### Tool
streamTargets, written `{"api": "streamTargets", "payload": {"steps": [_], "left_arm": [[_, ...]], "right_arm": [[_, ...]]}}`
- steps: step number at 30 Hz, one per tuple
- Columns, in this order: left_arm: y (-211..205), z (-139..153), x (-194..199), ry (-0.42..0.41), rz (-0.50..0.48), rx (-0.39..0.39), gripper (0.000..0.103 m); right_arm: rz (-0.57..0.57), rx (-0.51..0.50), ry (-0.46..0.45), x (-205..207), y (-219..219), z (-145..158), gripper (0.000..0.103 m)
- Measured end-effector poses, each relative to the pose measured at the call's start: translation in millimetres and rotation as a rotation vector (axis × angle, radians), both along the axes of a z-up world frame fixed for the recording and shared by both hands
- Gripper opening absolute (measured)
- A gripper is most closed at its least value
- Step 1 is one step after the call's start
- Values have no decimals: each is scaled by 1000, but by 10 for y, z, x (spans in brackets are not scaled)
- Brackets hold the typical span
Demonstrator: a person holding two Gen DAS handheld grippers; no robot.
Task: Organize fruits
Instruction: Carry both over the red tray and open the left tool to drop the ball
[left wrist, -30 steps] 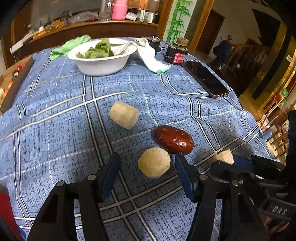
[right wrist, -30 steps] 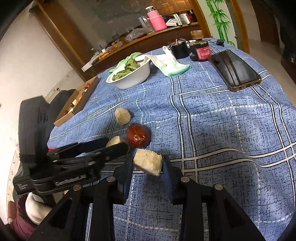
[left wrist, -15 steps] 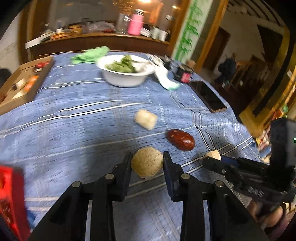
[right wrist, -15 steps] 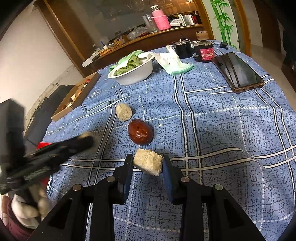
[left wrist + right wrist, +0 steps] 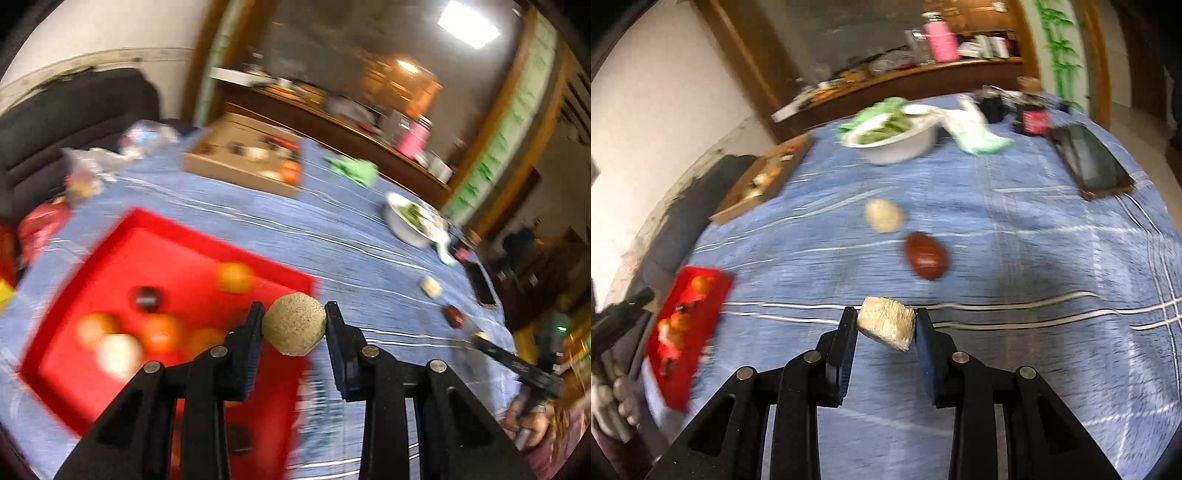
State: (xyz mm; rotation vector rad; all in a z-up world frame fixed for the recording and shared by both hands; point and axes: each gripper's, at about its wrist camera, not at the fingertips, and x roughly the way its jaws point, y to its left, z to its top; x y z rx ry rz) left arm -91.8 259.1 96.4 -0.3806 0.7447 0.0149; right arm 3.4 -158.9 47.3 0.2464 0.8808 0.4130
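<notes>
Both tongs loaded, swinging toward tray

Left gripper [image 5: 294, 325], open a second ago, now clamps round chunk [image 5: 294, 322] over red tray [image 5: 110, 243] at 9 o'clock; right gripper [image 5: 886, 325] holds wedge [image 5: 886, 326]; deposit looks next.

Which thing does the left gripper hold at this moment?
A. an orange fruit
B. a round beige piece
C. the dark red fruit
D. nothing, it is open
B: the left gripper is shut on the round beige piece, in front of the red tray.

Left gripper [image 5: 294, 325] jaws clamped, right gripper [image 5: 886, 325] jaws clamped
</notes>
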Motion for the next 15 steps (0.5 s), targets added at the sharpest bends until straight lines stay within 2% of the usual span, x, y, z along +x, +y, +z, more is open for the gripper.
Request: {"api": "streamTargets", "payload": {"steps": [4,7,15], "left_arm": [[334,-101,-172,17,69,1,31],[477,-227,-233,40,93,-3,31],[640,-500,-338,90,110,-20,31]], "right_arm": [[112,31,-20,-114,471,324,34],[203,47,-18,-148,896,453,34],[426,-3,5,-273,2231,411,34]]}}
